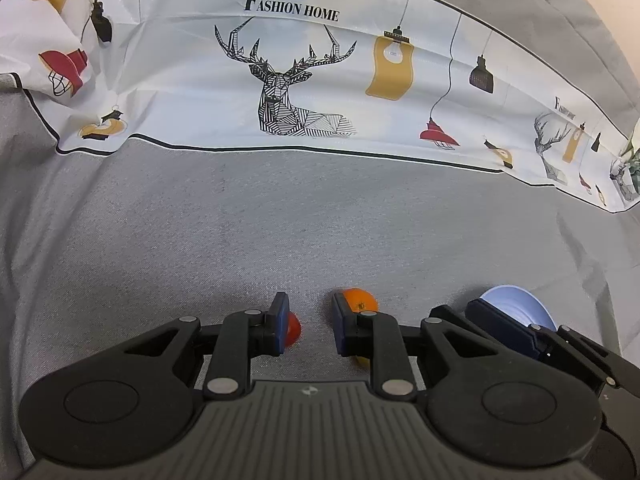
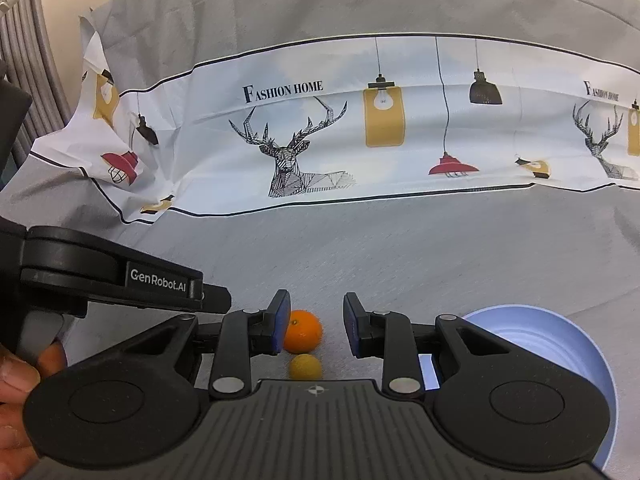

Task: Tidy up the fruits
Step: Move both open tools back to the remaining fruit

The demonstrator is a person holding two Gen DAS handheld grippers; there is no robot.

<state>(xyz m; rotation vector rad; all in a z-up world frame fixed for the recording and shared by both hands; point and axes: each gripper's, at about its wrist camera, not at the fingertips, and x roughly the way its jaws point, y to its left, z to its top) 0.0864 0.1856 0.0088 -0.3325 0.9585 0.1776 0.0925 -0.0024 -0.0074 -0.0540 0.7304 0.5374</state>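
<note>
In the left wrist view my left gripper (image 1: 310,320) is open above the grey cloth. A red fruit (image 1: 294,328) peeks out beside its left finger and an orange (image 1: 360,300) shows behind its right finger, with a bit of yellow fruit (image 1: 362,361) below. Neither is held. In the right wrist view my right gripper (image 2: 316,322) is open and empty over the same orange (image 2: 303,331) and a small yellow fruit (image 2: 306,367). A pale blue bowl (image 2: 560,344) stands to the right; it also shows in the left wrist view (image 1: 516,304).
A grey cloth (image 1: 280,220) covers the table, with a white printed strip (image 2: 360,140) of deer and lamps further back. The other gripper's body (image 2: 100,276) and a hand (image 2: 20,400) fill the left of the right wrist view.
</note>
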